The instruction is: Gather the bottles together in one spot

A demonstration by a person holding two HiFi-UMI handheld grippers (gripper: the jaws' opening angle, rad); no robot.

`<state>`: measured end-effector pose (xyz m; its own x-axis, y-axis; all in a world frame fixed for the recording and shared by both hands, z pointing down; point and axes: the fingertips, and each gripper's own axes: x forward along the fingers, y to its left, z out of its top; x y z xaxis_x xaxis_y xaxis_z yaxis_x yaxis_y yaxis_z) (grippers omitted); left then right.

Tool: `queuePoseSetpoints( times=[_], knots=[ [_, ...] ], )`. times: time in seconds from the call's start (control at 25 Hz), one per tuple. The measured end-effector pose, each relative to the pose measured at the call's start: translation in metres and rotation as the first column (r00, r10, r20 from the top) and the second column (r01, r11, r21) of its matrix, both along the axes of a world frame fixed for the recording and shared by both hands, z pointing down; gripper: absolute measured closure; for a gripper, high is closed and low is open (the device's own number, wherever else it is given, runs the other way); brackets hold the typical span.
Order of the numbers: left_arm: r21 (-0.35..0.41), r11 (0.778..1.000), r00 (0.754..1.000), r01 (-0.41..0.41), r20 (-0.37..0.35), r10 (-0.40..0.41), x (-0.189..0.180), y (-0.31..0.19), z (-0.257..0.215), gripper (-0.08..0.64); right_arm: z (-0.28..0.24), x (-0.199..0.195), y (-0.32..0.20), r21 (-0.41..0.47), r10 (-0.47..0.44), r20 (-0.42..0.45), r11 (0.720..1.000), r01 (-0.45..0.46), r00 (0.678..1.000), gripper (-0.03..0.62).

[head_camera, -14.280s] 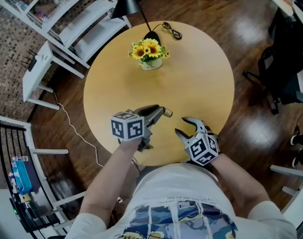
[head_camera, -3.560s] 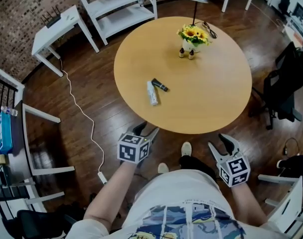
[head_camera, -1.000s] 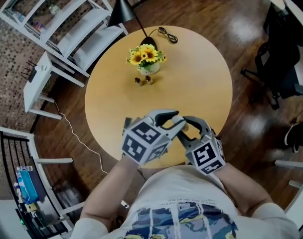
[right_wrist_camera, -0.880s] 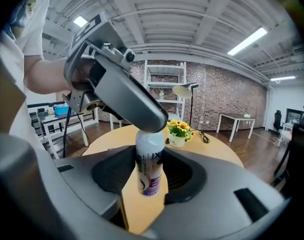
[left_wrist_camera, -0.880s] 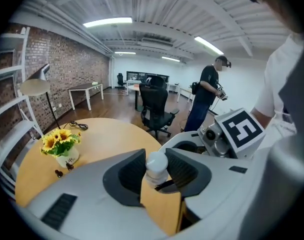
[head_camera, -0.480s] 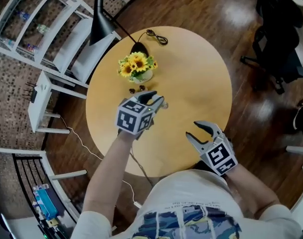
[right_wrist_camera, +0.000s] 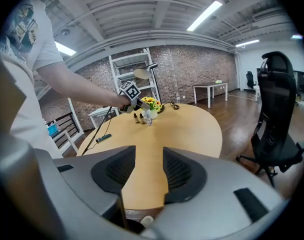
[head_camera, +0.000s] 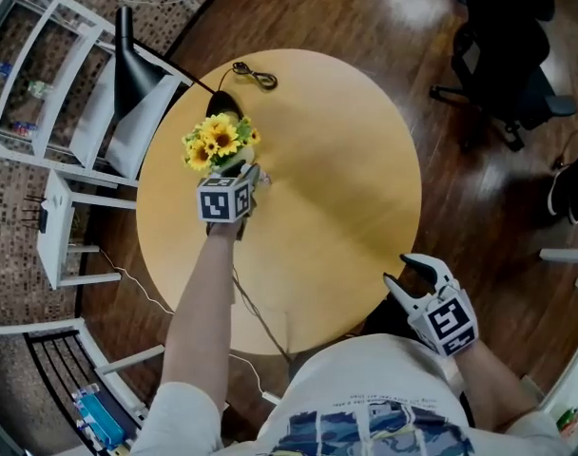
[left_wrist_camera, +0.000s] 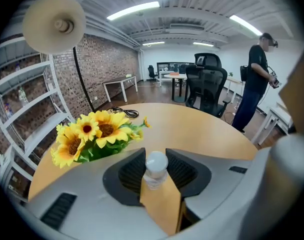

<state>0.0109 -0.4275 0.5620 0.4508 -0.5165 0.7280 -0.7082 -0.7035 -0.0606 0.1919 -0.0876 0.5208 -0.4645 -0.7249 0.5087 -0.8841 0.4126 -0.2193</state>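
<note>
Round wooden tabletop (head_camera: pixel 346 160) stands on a dark wood floor (head_camera: pixel 365 12), with white shelves (head_camera: pixel 37 55) at one side; the left tool (head_camera: pixel 251 176) is closed on a small clear bottle (left_wrist_camera: pixel 155 168) with a white cap and holds it just beside the sunflowers (head_camera: pixel 216 141); two small brown bottles (right_wrist_camera: pixel 136 118) stand close to the flowers; the right tool (head_camera: pixel 412 274) is at the near edge, well apart; its jaws have just been opening, and only the tabletop shows between them.
</note>
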Motion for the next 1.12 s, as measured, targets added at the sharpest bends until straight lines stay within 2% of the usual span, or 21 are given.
queuePoseSetpoints(
  times=[0.16, 0.36, 0.44, 0.64, 0.84, 0.96, 1.12],
  knots=[
    [-0.008, 0.999, 0.999, 0.032, -0.036, -0.033, -0.002, -0.007, 0.001, 0.428, 0.005, 0.012, 0.007, -0.025, 0.033, -0.004, 0.999, -0.033, 0.999, 0.4],
    [0.008, 0.999, 0.999, 0.032, -0.007, -0.032, -0.006, -0.003, -0.001, 0.418, 0.004, 0.007, 0.005, -0.012, 0.011, -0.011, 1.0, -0.011, 1.0, 0.4],
    [0.033, 0.999, 0.999, 0.032, -0.021, -0.031, -0.007, -0.001, -0.01, 0.337, 0.002, 0.003, 0.002, 0.002, -0.003, -0.019, 1.0, 0.003, 1.0, 0.4],
    [0.132, 0.99, 0.995, 0.047, -0.094, -0.035, -0.014, 0.021, -0.054, 0.334, -0.002, -0.006, 0.0, 0.033, -0.045, -0.036, 0.998, 0.046, 0.998, 0.391],
    [0.179, 0.975, 0.96, 0.135, -0.269, -0.083, -0.05, 0.093, -0.122, 0.334, -0.019, -0.048, 0.008, 0.073, -0.124, -0.023, 0.989, 0.126, 0.992, 0.374],
    [0.164, 0.968, 0.942, 0.191, -0.308, -0.134, -0.081, 0.159, -0.14, 0.334, -0.034, -0.073, 0.016, 0.106, -0.162, -0.022, 0.981, 0.164, 0.987, 0.373],
    [0.098, 0.96, 0.91, 0.263, -0.356, -0.213, -0.128, 0.256, -0.145, 0.334, -0.048, -0.107, 0.037, 0.12, -0.213, -0.051, 0.969, 0.217, 0.976, 0.373]
  ],
)
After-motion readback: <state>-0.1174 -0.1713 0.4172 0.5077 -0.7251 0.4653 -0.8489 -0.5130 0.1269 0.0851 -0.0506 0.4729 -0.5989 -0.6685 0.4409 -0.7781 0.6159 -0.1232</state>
